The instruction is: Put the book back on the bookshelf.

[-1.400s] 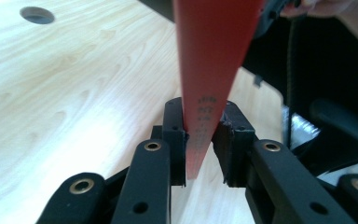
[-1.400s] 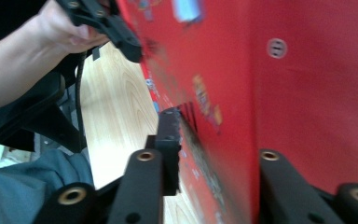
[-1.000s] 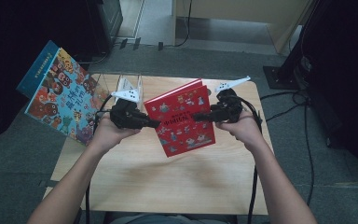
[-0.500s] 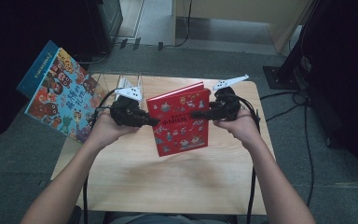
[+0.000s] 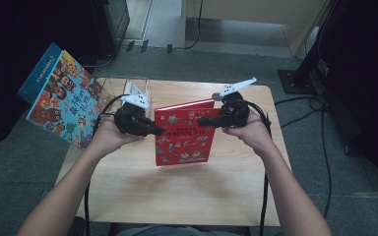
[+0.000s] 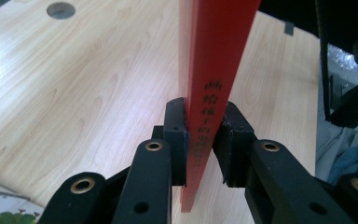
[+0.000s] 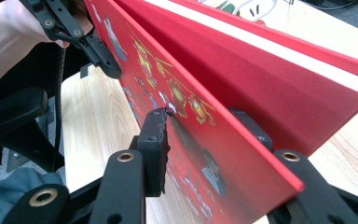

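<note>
A red book [image 5: 184,133] is held up above the middle of the wooden surface [image 5: 177,191], its illustrated cover facing the high view; the left hand-held gripper [image 5: 158,131] grasps it at its left edge, where the left gripper view shows both black jaws clamped on the red spine [image 6: 209,93] with its dark lettering; the right hand-held gripper [image 5: 202,121] grasps the book at its right edge, near the top, and the right gripper view shows one jaw pressed on the front cover [image 7: 177,100] and the other behind the back cover, with the white page block [image 7: 279,46] visible between the two covers; the person's left hand [image 5: 109,137] and right hand [image 5: 251,132] each grip a gripper body, black cables [image 5: 265,196] trailing back along the forearms; a second picture book [image 5: 61,101], blue-edged with bright cartoon figures, leans tilted at the far left of the surface, beside a clear stand [image 5: 138,88]; grey carpet [image 5: 334,172] surrounds the surface.
</note>
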Motion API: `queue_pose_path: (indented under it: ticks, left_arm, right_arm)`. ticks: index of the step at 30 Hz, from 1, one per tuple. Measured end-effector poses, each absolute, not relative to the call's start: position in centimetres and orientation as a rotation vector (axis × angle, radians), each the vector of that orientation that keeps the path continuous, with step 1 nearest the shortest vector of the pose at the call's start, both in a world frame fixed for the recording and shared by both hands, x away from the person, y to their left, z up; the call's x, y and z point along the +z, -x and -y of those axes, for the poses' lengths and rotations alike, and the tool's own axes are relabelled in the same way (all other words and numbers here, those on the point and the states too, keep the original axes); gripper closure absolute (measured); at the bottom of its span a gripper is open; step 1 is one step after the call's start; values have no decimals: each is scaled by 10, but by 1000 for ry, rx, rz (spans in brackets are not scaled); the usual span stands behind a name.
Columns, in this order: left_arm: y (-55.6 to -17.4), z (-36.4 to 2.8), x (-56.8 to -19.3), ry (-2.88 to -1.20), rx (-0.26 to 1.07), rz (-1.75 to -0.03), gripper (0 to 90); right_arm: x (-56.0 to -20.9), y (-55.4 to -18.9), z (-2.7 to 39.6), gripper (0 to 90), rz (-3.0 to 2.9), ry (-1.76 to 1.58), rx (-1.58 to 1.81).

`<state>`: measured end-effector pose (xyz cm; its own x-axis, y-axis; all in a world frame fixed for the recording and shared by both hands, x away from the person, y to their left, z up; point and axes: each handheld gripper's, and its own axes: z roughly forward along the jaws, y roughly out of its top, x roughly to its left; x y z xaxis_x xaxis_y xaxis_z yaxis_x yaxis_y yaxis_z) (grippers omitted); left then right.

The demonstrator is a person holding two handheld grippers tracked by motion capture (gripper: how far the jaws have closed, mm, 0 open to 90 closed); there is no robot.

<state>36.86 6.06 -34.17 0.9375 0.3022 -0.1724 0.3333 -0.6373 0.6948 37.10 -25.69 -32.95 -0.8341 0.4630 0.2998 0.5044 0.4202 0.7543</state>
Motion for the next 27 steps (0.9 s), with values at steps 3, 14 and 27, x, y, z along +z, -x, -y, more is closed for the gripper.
queue_pose_path:
  ticks: [3,14,27]
  left_arm:
    - [-367,-60,-340,-2299,-68,-429,754]
    - [-369,-52,-330,-2374,-101,-427,717]
    - [-379,-21,-304,-2530,-109,-390,687]
  right_arm:
    - [-330,-370,255,617,2611,858,-1418]
    - [-331,-366,243,630,2644,782,-1406]
    - [-355,-362,246,604,2636,816,-1358]
